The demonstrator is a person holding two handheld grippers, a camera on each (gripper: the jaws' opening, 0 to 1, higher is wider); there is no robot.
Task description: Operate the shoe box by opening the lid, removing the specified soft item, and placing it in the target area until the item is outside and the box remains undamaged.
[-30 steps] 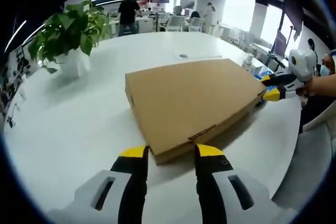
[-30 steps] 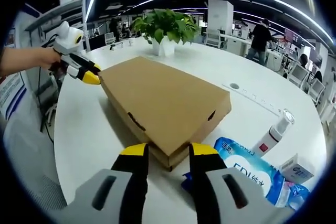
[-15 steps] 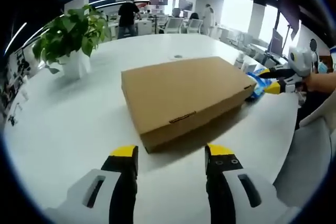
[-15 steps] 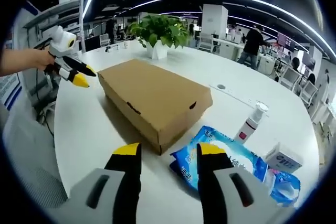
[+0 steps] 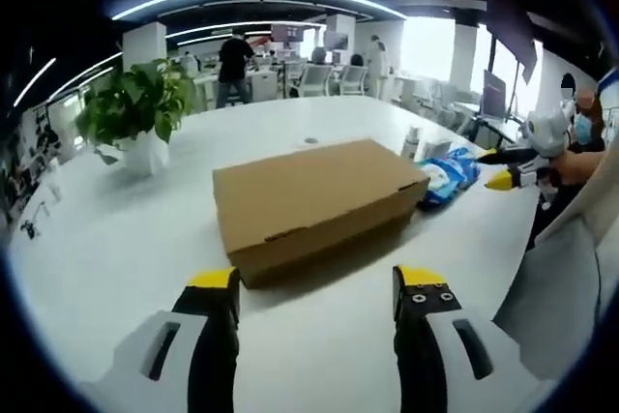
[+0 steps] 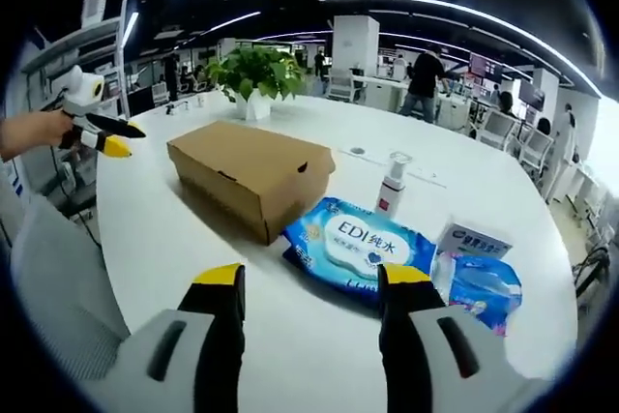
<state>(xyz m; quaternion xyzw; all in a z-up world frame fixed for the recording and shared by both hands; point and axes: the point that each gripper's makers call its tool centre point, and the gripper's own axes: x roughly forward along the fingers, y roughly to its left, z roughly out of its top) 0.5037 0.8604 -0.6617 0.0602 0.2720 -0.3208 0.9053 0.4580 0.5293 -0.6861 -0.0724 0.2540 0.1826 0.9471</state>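
Note:
A brown cardboard shoe box [image 5: 309,202] [image 6: 250,168] lies on the white table with its lid down. My left gripper [image 5: 317,282] is open, held back from the box's near end with nothing between its jaws. My right gripper [image 6: 309,280] is open too, hovering above the table short of a blue wipes pack [image 6: 358,251] that lies against the box's other end. Each gripper appears at the far side of the other's view, the right gripper [image 5: 503,169] and the left gripper [image 6: 104,136] both held clear of the box.
A potted green plant [image 5: 135,113] [image 6: 253,77] stands beyond the box. A white pump bottle [image 6: 393,187], a small white carton [image 6: 471,240] and a blue packet [image 6: 484,287] lie near the wipes. The table edge [image 5: 527,268] curves at the right. People and chairs are far behind.
Both grippers have drawn back from the box's two ends, which they flanked a second ago. The box, then raised and tilted, now lies flat.

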